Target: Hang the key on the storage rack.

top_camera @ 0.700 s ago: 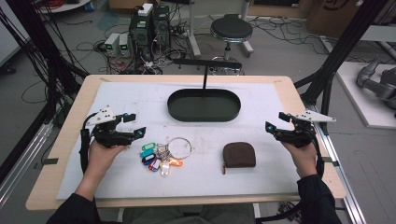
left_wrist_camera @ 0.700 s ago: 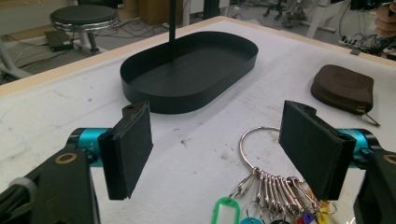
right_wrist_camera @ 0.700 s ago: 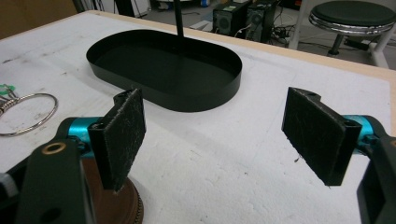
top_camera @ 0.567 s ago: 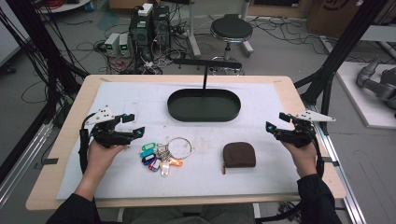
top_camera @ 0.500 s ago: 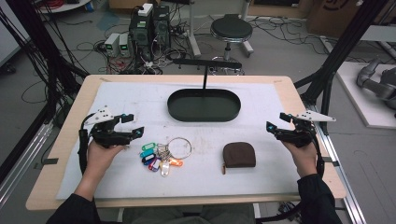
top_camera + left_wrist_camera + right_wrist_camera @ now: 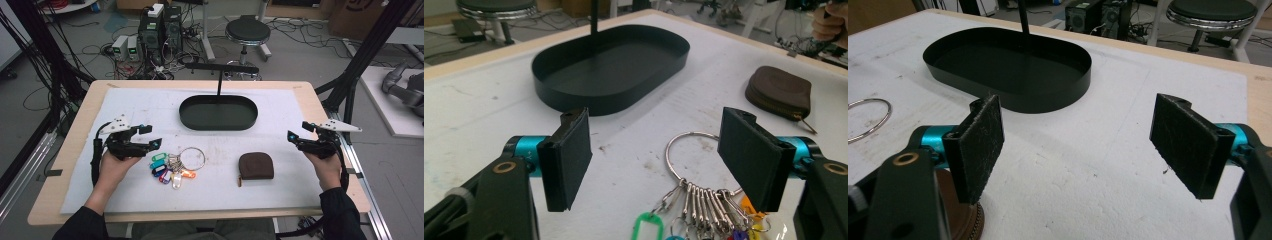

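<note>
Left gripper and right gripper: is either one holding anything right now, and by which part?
Nothing is held. The left gripper and right gripper both stand open above the white mat.

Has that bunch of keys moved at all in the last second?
No. The keys lie at the same spot, below the tray's left end, as before.

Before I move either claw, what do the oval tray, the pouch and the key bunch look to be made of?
Oval tray: thin sheet metal by the look, matte black coat, crisp upright wall. Pouch: brown leather or imitation, with a soft dome and a zip along the edge. Key bunch: shiny steel ring and clips, with coloured, glossy tags, probably plastic.
</note>
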The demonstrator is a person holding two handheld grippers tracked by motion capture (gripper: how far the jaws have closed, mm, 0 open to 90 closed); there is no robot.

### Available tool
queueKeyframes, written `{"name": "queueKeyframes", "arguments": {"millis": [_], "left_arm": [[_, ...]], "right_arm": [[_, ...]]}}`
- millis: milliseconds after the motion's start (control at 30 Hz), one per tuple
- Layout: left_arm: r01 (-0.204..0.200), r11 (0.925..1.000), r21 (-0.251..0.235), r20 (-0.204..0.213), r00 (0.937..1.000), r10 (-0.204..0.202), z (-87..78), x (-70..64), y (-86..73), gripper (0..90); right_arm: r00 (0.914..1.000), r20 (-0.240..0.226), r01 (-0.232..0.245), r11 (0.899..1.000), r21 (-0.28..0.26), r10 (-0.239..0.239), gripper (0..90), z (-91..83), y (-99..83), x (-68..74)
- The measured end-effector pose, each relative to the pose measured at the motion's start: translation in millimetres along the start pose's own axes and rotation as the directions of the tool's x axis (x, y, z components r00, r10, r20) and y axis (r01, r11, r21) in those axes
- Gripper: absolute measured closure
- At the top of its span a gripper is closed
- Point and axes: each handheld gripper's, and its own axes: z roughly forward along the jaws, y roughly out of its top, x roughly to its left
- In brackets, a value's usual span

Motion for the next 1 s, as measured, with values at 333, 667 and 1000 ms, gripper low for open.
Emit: {"name": "queueKeyframes", "arguments": {"millis": [333,667,1000], "left_arm": [[0.013,0.9976,0.068,0.016,0.9998,-0.015,33.5,-7.9,2.7,33.6],[0.014,0.9944,0.104,-0.028,0.9995,-0.011,62.3,-13.6,7.6,28.0],[-0.023,0.9697,0.243,-0.002,0.9997,0.024,88.3,-21.8,3.8,37.7]], "right_arm": [[0.9999,0.009,0.013,1.0,0.017,-0.013,22.3,-3.0,-4.5,2.0],[0.9997,0.024,0.008,1.0,0.02,-0.008,22.4,-7.6,-9.0,-1.2],[0.9995,0.028,0.011,1.0,0.029,-0.012,22.3,-5.4,-9.9,-2.2]]}}
